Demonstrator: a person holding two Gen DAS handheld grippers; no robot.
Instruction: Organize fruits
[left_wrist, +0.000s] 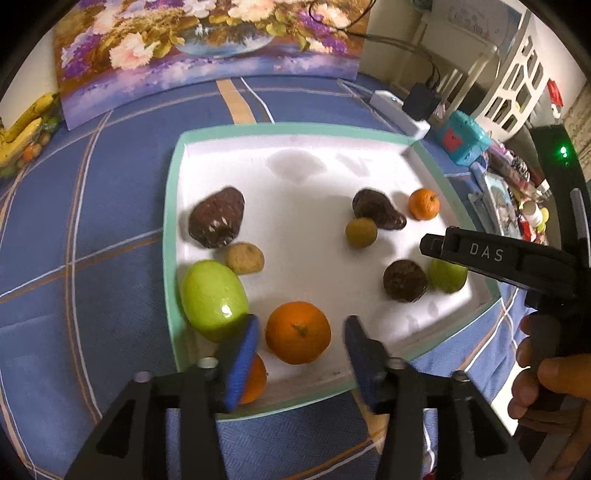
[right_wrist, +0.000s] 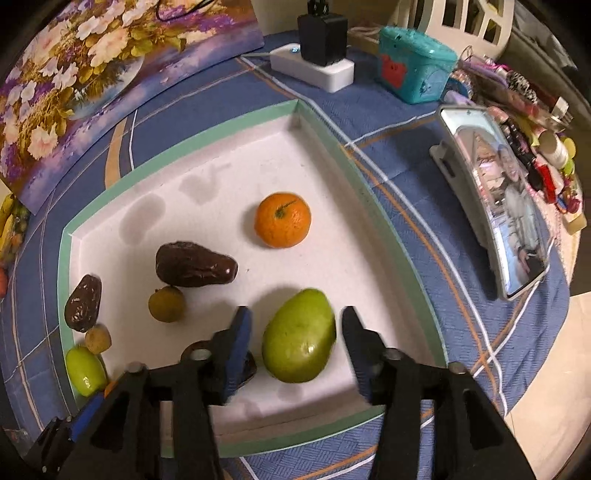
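A white tray with a green rim holds several fruits. My left gripper is open around an orange at the tray's near edge, with a green mango just left of it and a second orange behind the left finger. My right gripper is open around a green mango. Its body also shows in the left wrist view. A small orange, a dark avocado and a small yellowish fruit lie beyond.
A floral painting leans at the back of the blue checked cloth. Bananas lie far left. A power strip with adapter, a teal box, a framed photo and clutter stand to the right.
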